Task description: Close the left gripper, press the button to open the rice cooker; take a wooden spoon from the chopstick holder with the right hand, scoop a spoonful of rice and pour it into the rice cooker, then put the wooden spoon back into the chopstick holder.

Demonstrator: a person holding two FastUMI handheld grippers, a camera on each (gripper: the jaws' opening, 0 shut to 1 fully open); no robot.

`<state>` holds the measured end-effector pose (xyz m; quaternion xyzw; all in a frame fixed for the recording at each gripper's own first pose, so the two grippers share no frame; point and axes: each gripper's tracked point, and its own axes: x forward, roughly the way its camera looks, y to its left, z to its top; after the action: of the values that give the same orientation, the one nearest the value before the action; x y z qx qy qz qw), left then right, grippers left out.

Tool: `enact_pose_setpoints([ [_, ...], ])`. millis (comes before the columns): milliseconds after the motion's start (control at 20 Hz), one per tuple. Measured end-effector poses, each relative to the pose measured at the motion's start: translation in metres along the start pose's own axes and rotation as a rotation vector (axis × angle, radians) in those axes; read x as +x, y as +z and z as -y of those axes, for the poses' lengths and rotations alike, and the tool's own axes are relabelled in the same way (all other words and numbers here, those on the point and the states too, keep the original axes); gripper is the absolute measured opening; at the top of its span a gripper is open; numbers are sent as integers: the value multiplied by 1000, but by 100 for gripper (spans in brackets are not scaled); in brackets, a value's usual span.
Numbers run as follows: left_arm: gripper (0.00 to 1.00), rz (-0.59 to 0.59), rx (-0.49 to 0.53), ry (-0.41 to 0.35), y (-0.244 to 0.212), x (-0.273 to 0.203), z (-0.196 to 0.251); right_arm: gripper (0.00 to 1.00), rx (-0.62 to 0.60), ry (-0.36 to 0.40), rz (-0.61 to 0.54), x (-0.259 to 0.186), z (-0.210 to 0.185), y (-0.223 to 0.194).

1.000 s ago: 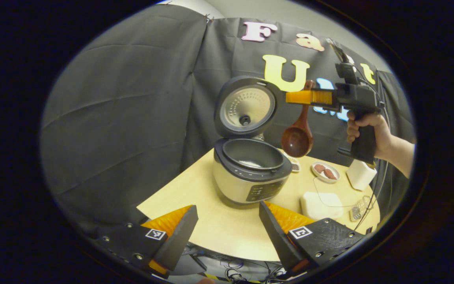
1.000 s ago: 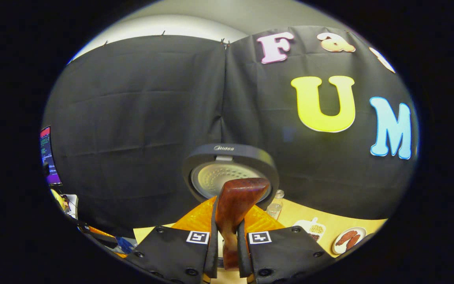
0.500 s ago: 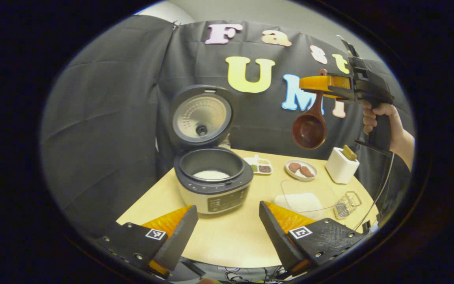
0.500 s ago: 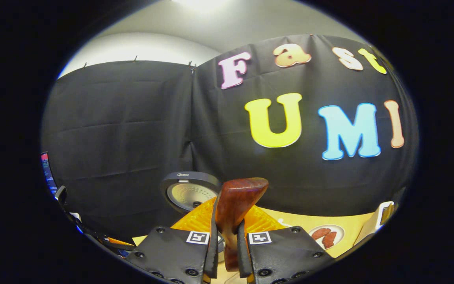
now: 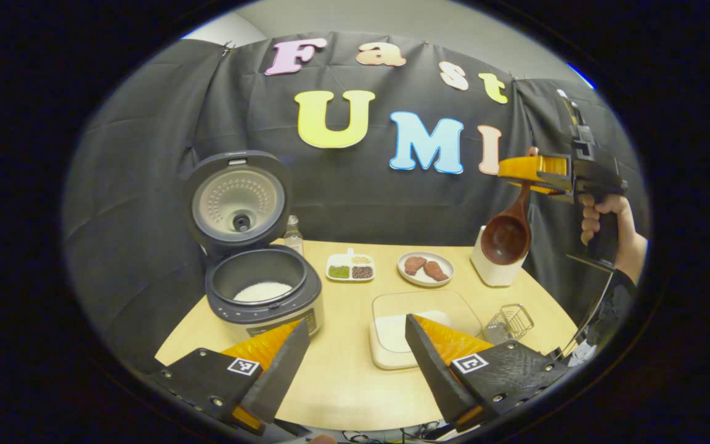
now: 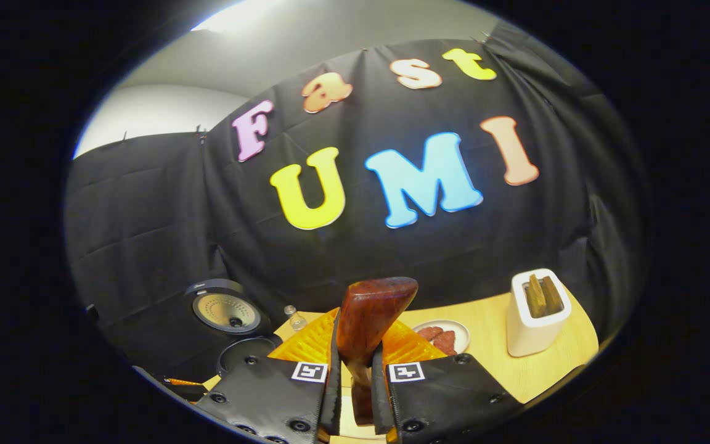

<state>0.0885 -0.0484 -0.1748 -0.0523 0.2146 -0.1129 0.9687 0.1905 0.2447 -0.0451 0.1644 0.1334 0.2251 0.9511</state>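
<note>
The tabletop (image 5: 342, 382) is light wood. The rice cooker (image 5: 262, 290) sits on its left side. Its lid (image 5: 238, 200) stands up, wide open, and white rice lies at the bottom of the pot. A small clear bottle (image 5: 293, 233) stands just behind the cooker. A white dish (image 5: 350, 267) with three little cups of beans sits near the middle. To its right is a plate (image 5: 426, 268) with two brown pieces of food. Nearer, a clear box (image 5: 423, 320) holds white rice. A small wire basket (image 5: 509, 322) sits to the right of the box.

The white holder (image 6: 537, 311) stands at the far right of the tabletop. In the right gripper view, two wooden pieces stick up inside it.

The right tongs (image 6: 355, 370) are clenched on the spoon (image 5: 509, 231), one finger on each side of its handle. The spoon is dark red-brown and shiny, with a deep round bowl. It hangs bowl down in the air, up above the holder, not touching it. A hand (image 5: 601, 225) holds these tongs by a dark grip.

The left tongs (image 5: 355, 364) are spread apart and hold nothing. They hang over the near edge of the tabletop, with the cooker and the clear box just past the fingers.
</note>
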Motion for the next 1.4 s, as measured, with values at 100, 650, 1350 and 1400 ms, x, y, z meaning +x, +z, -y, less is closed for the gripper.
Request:
enact_pose_setpoints([
  [100, 99, -2, 4, -5, 5, 3, 17, 22, 66, -31, -18, -10, 34, -7],
  [650, 97, -41, -22, 136, 0, -6, 70, 22, 233, -169, -163, -38, 159, -97],
  [1350, 97, -21, -62, 279, 2, -37, 22, 21, 234, -241, -321, -31, 184, -189],
  [1400, 99, -11, -60, 276, 6, -34, 16, 28, 249, -246, -314, -33, 183, -186],
])
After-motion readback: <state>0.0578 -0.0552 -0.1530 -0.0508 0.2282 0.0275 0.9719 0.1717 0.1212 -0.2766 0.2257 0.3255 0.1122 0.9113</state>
